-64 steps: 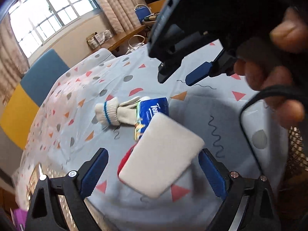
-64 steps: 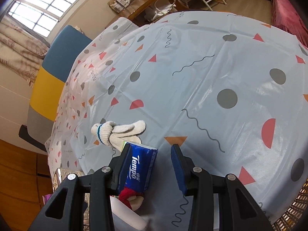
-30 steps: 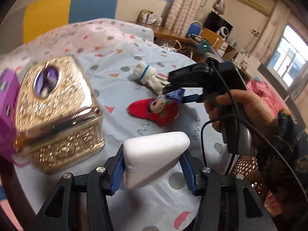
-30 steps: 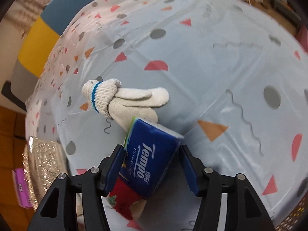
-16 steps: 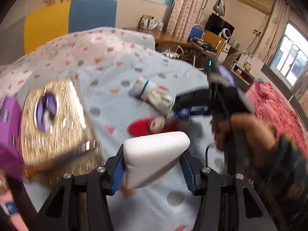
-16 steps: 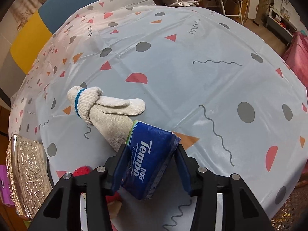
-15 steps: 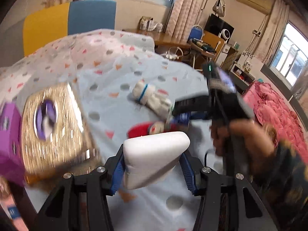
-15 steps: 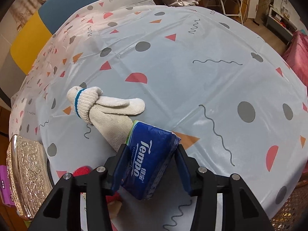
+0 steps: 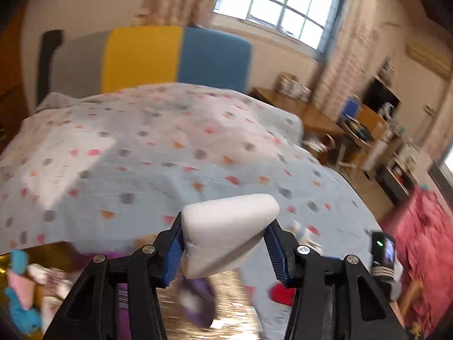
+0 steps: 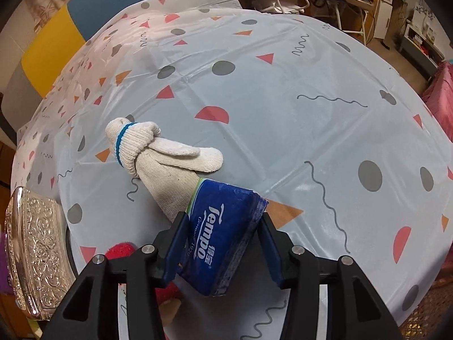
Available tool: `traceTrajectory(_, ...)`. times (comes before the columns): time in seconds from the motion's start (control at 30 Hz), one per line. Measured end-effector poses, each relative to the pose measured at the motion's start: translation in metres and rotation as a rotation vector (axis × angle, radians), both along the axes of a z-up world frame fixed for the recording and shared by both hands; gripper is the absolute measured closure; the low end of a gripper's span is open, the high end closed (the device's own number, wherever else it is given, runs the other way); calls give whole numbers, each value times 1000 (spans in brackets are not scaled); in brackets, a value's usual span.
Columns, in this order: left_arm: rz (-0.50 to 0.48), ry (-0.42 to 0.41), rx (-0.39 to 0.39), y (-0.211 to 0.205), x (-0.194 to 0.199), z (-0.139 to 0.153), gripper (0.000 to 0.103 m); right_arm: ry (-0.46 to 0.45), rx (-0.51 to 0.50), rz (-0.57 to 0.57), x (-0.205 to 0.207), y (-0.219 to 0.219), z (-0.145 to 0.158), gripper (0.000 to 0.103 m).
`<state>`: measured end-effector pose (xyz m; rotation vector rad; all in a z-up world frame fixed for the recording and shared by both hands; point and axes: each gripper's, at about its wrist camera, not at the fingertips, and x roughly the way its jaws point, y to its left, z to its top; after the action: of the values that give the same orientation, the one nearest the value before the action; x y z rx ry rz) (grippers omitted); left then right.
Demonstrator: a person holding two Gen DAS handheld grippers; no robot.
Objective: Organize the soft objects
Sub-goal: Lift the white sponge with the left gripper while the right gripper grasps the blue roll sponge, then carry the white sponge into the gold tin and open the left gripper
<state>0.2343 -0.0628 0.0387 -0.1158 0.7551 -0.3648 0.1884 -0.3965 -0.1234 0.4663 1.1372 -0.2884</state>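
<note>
Left gripper (image 9: 223, 250) clamped on a white sponge (image 9: 226, 231), squeezed between both blue pads and lifted clear of the tablecloth (image 9: 141, 170). Below and left of it, blurred: a gold box (image 9: 232, 306) with something purple. Right gripper (image 10: 220, 250) closed on a blue tissue pack (image 10: 223, 235), pinched on both sides and tilted, above the tablecloth. Just ahead, touching the pack's far end, a knotted white glove (image 10: 164, 155) with a blue stripe. Under the left finger, a red soft toy (image 10: 121, 250). Far left, the gold box (image 10: 36, 255).
</note>
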Motion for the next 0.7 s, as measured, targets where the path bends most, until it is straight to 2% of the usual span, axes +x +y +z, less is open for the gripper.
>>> traceTrajectory(0.13, 104, 1, -18, 51, 9, 0, 49, 11, 59, 7, 3, -1, -6, 54)
traceTrajectory(0.2, 145, 4, -37, 76, 6, -1, 49, 25, 27, 27, 5, 4, -7, 55)
traceTrajectory(0.27, 185, 2, -45, 96, 2, -1, 50, 26, 2, 32, 5, 6, -6, 67)
traceTrajectory(0.33, 201, 11, -92, 116, -4, -1, 50, 29, -4, 35, 5, 7, -7, 69)
traceTrajectory(0.57, 222, 15, -194, 141, -13, 2, 50, 54, -94, 80, 8, 22, -6, 72)
traceTrajectory(0.7, 205, -12, -212, 144, -21, 10, 50, 61, -109, 90, 8, 28, -7, 72)
